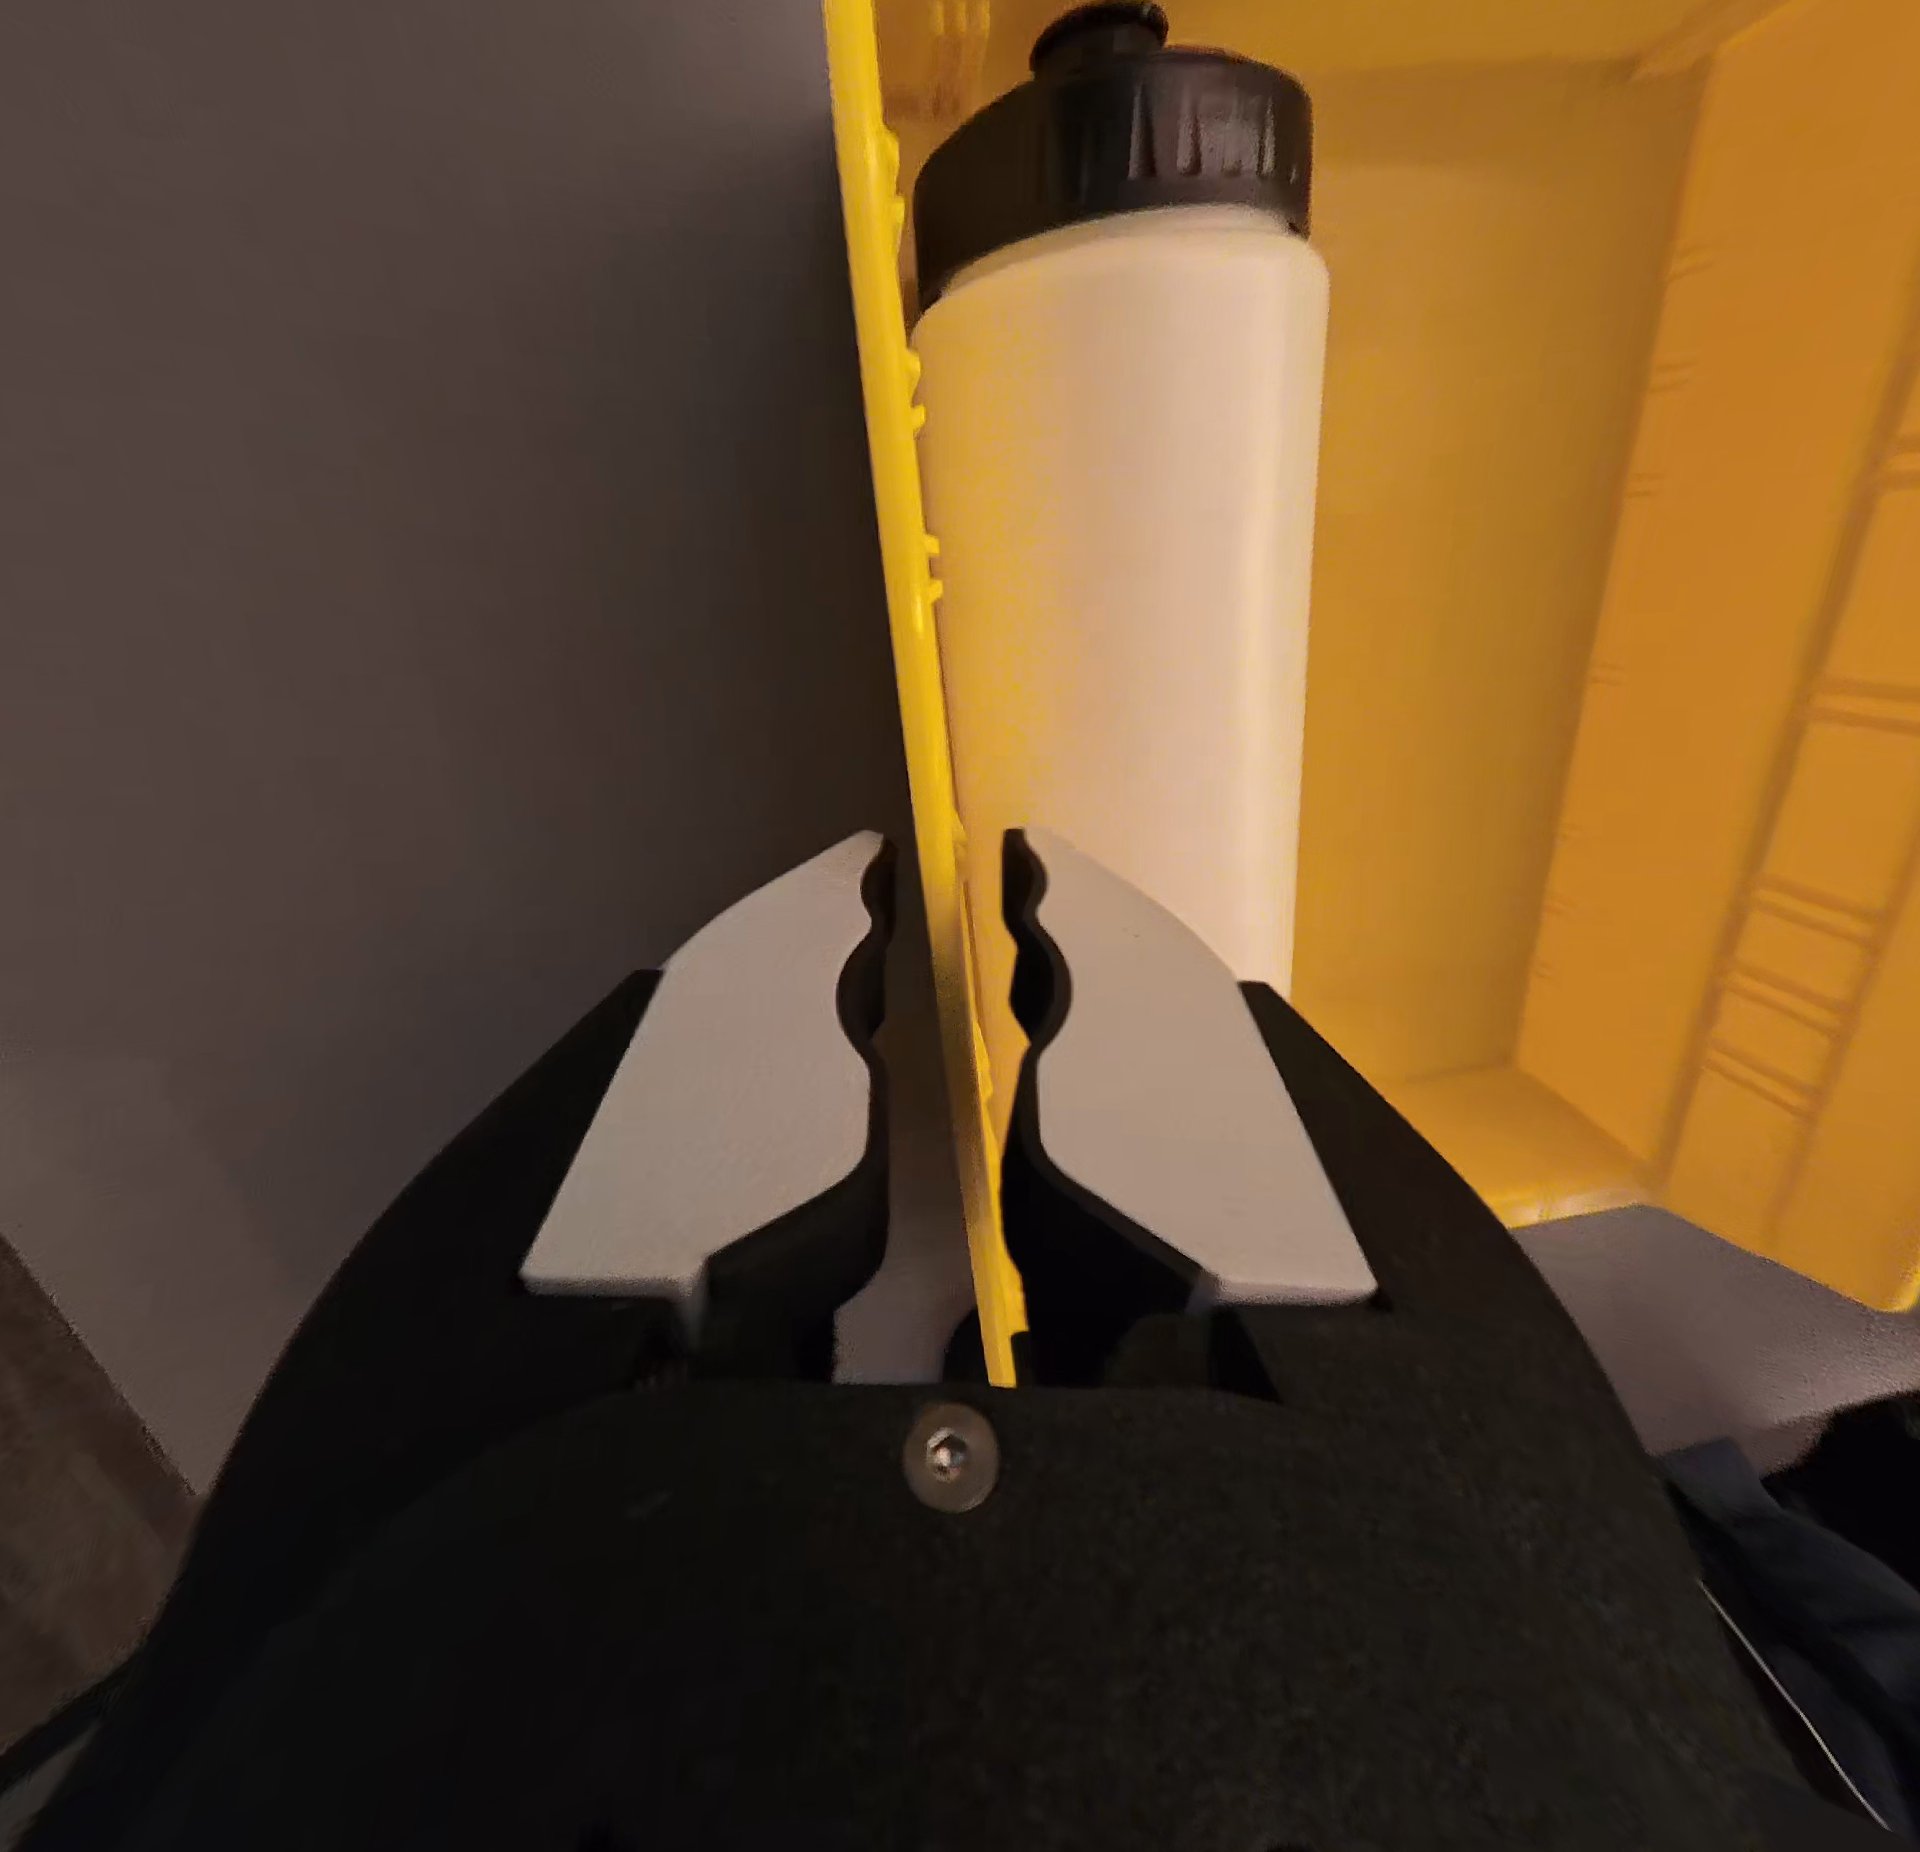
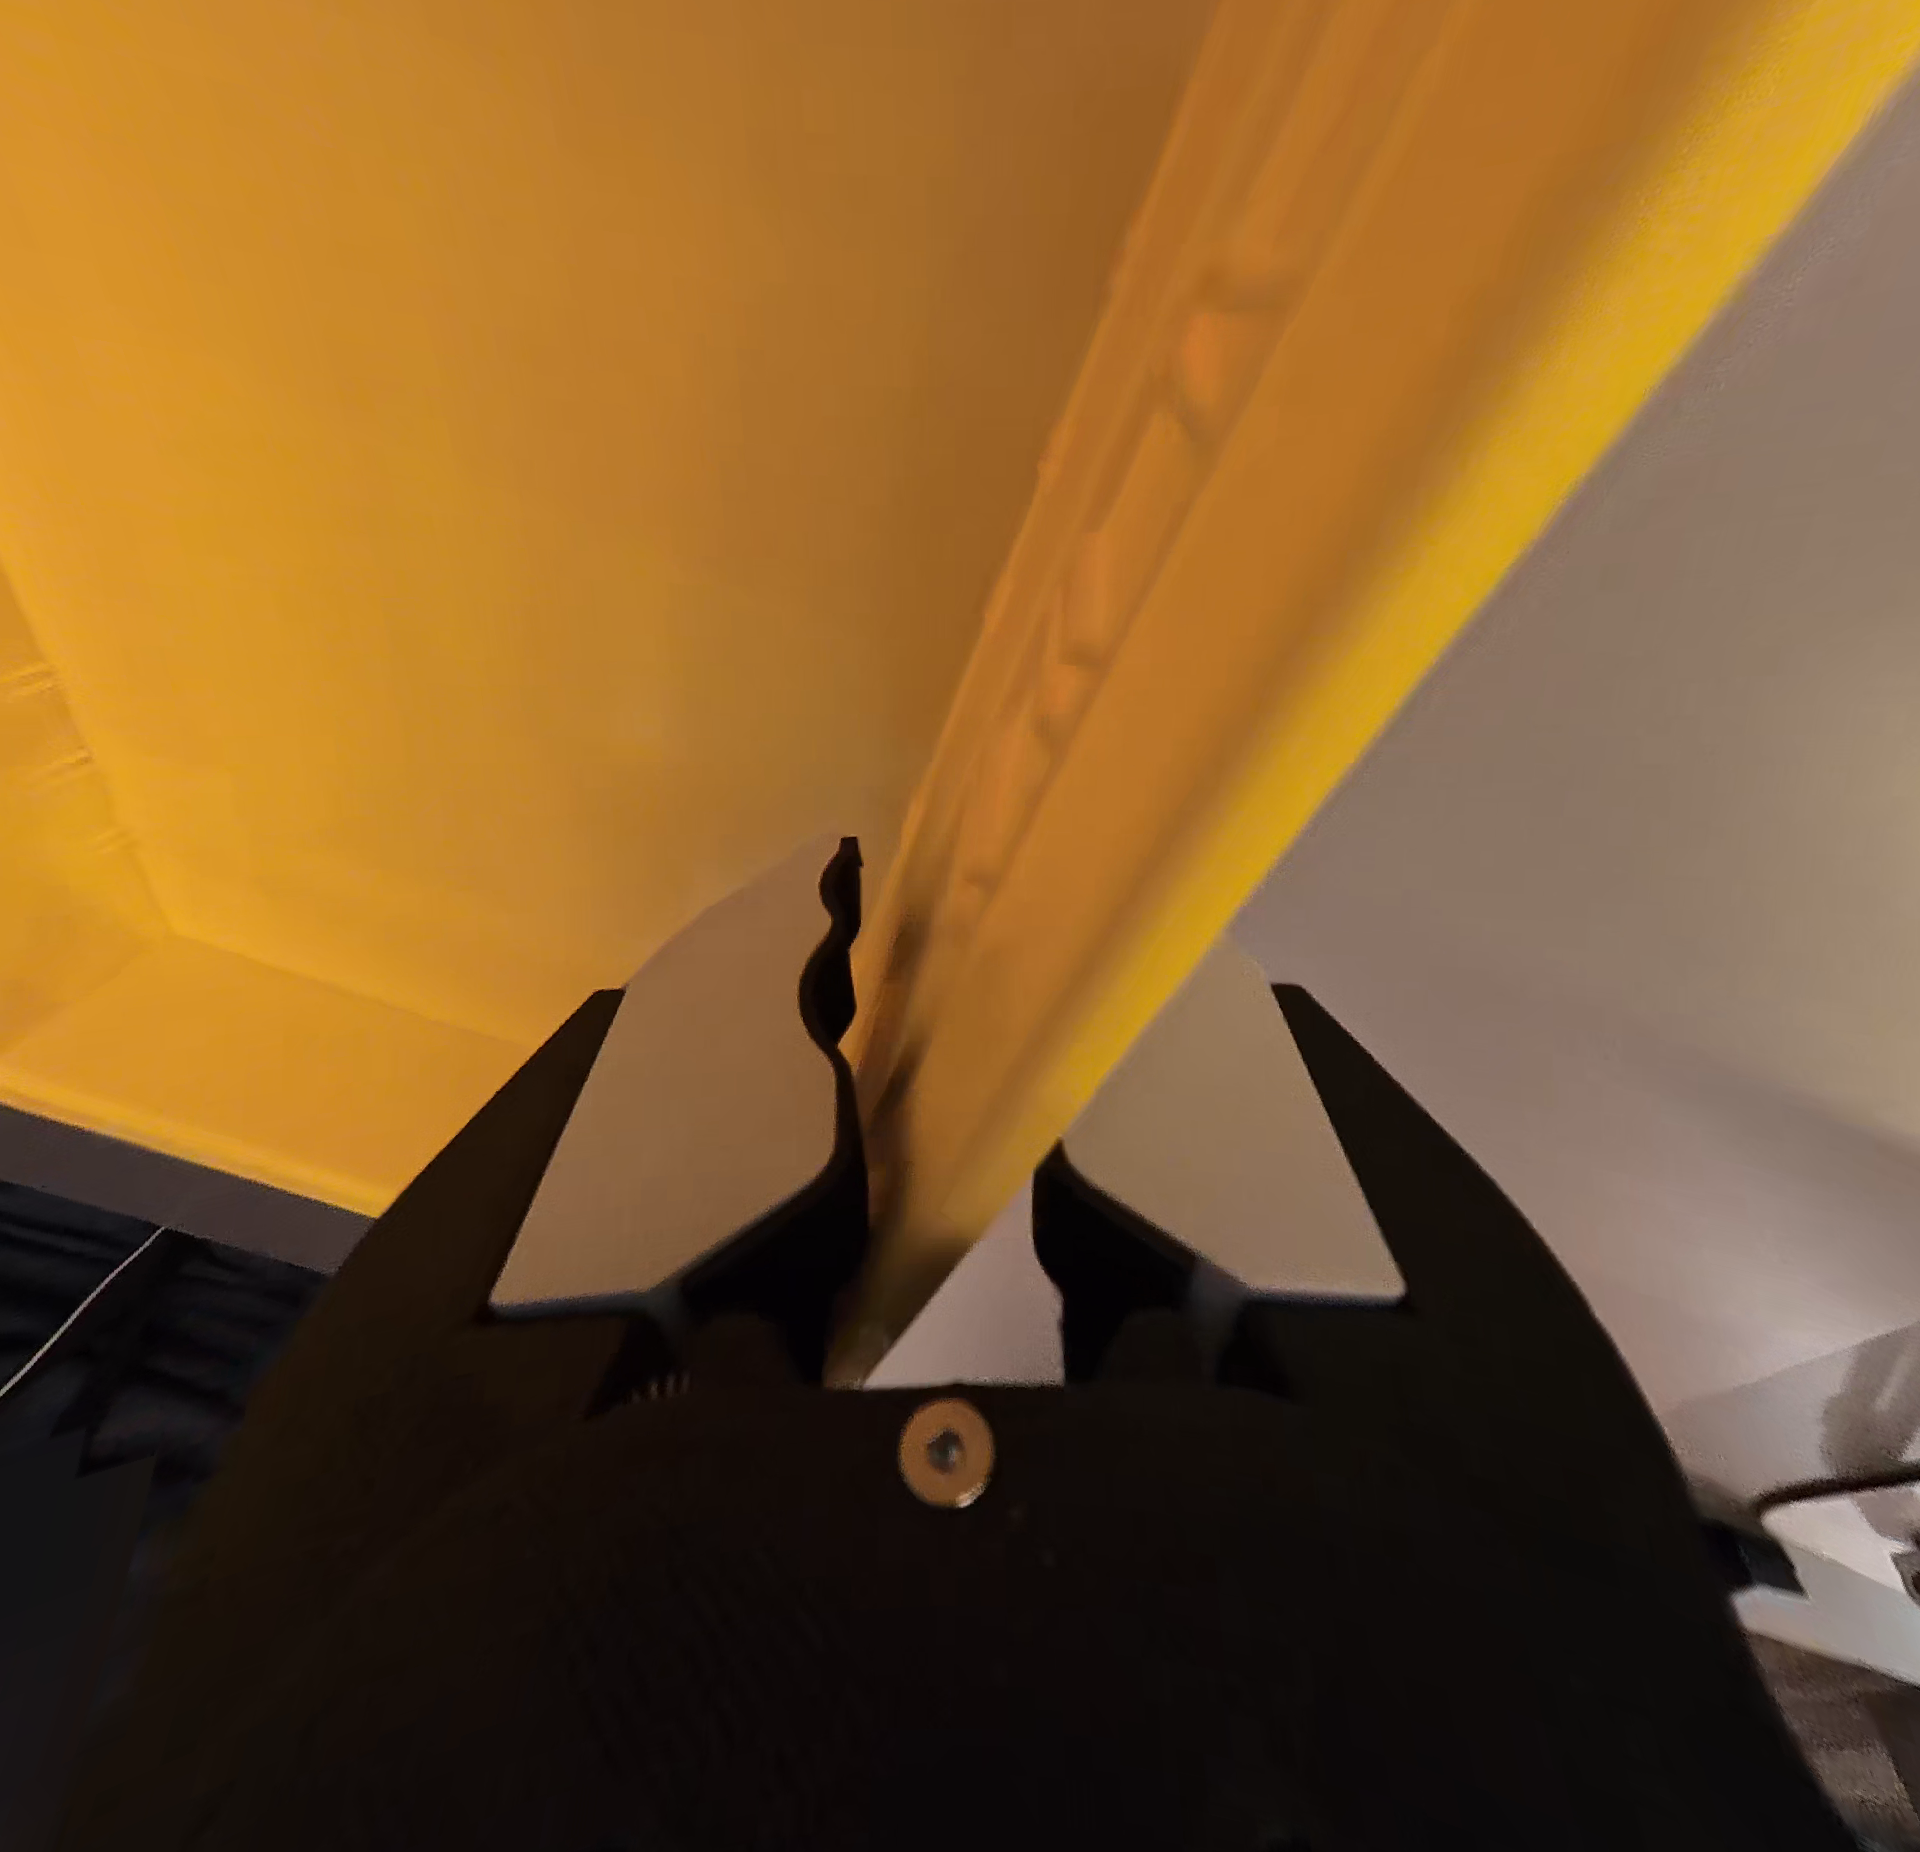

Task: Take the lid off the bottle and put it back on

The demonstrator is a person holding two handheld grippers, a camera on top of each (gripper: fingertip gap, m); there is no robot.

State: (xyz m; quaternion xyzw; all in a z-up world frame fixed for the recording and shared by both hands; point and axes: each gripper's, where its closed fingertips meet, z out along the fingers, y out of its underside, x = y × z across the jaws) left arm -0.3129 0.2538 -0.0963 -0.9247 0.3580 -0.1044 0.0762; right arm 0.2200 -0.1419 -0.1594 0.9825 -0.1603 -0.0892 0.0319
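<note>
I'm straddling the yellow bin's wall with my left tool, narrowly parted, barely touching. My right tool is straddling the opposite wall. The bottle, lid on, is lying inside.

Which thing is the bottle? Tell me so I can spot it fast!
Find the big yellow tray whose edges both tools straddle. Inside it, against the edge that the left tool straddles, is the bottle. It is the only pale cream thing there, tall and round, with a black ribbed lid on its far end.

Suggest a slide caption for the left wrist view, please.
Left gripper straddles the yellow tray's rim; white bottle, black lid on, lies inside.
</note>
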